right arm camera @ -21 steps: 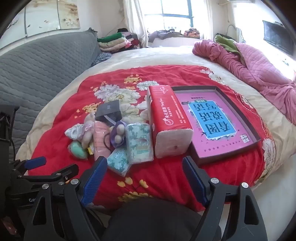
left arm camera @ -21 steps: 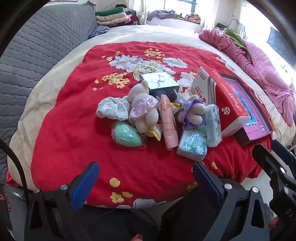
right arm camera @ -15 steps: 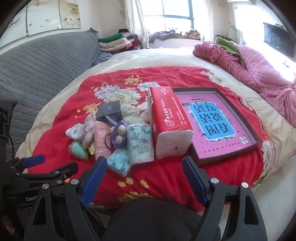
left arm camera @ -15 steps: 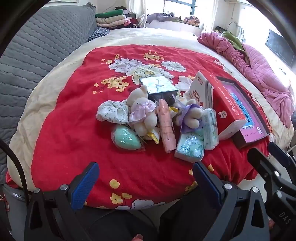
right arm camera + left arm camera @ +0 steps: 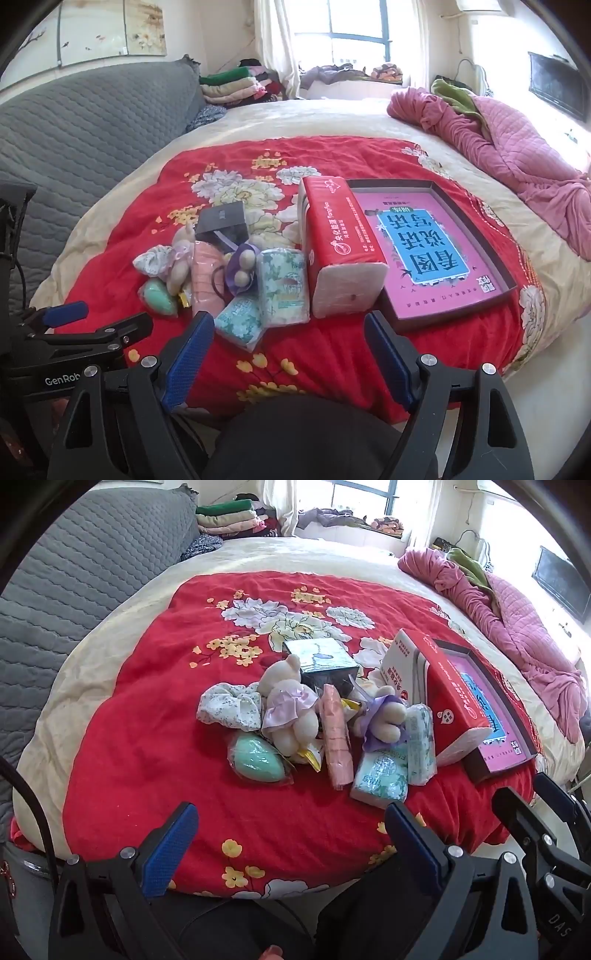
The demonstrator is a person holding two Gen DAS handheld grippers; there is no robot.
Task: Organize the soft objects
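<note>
A heap of soft things lies on the red flowered blanket: a floral scrunchie, a plush bunny in a pink dress, a mint sponge egg, a pink roll, a plush in purple and two tissue packs. A red tissue pack lies against a shallow box tray with a pink and blue bottom. My left gripper hangs open over the blanket's near edge, short of the heap. My right gripper is open too, in front of the tissue packs.
A small dark box stands behind the plush toys. A crumpled pink quilt lies at the right of the bed, a grey padded headboard at the left, folded clothes at the back. Bare blanket lies left of the heap.
In the left wrist view the heap has slid a little up and away, as that gripper tilts up or draws back slightly. The right wrist view has hardly shifted. Both grippers stay open.
</note>
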